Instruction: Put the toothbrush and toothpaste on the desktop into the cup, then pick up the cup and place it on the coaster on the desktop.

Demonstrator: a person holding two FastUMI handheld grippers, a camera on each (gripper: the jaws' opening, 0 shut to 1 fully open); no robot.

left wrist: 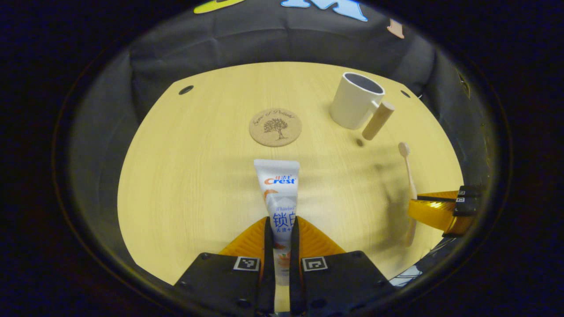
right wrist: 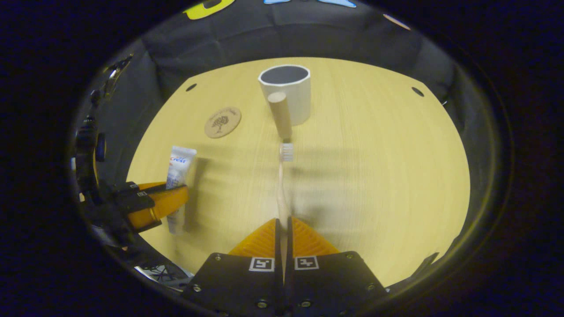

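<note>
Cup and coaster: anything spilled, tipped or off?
Nothing stands out. The cup stands upright and empty beside the coaster; left gripper holds the toothpaste, right gripper the toothbrush.

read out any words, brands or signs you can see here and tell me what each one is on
"Crest": toothpaste tube in the left hand-held gripper.
Blue characters lower on the tube: too small to read surely.
Cursive line over the tree on the coaster: too blurred.
Square markers on both grippers: patterns, no words.
</note>
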